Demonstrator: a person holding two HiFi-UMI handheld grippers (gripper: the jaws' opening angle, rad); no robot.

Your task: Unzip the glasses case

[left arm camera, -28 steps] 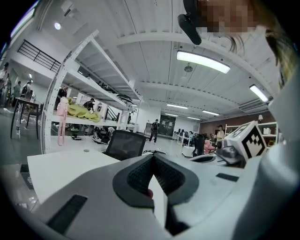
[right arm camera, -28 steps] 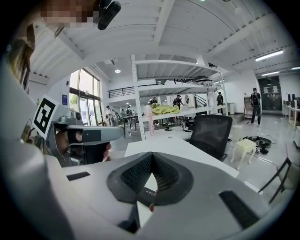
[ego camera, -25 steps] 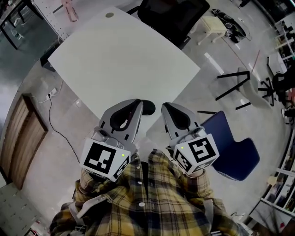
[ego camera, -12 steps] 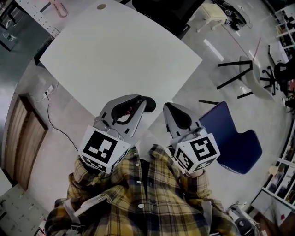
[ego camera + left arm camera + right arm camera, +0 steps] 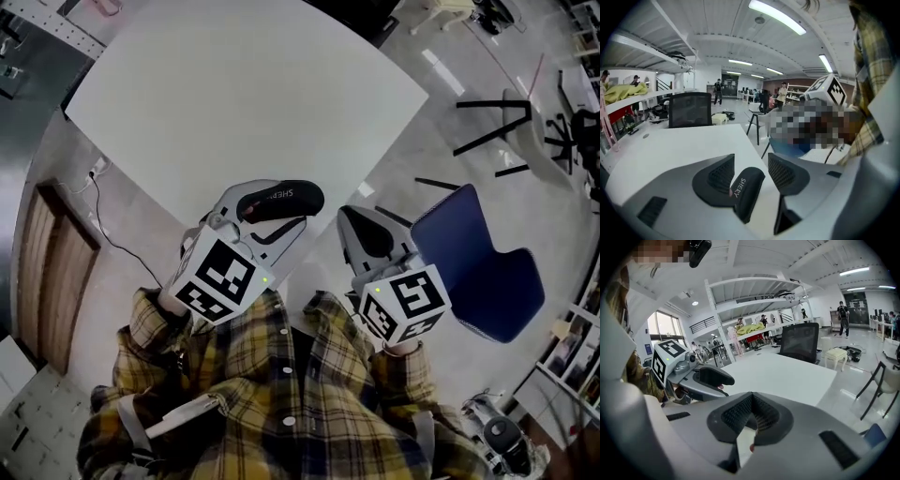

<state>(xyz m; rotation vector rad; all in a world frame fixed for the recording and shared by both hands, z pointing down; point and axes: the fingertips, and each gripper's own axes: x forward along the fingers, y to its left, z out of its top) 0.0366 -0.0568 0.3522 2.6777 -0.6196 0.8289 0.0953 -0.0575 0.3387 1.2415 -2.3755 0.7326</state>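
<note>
Glasses case [image 5: 746,192] partly hidden; zipped or unzipped unclear.

We hold both grippers close in front of the chest, side by side and slightly apart, pointing away from us and downward. The left gripper [image 5: 296,212] is rolled so that its marker cube [image 5: 223,278] sits tilted. Its jaws have just been opening and now stand apart, with the glasses case [image 5: 281,199] between them, leaning on one pad and clear of the other. The right gripper [image 5: 349,217] has its jaws closed together, pads meeting at the tips. Plaid sleeves [image 5: 155,328] cover both forearms.
</note>
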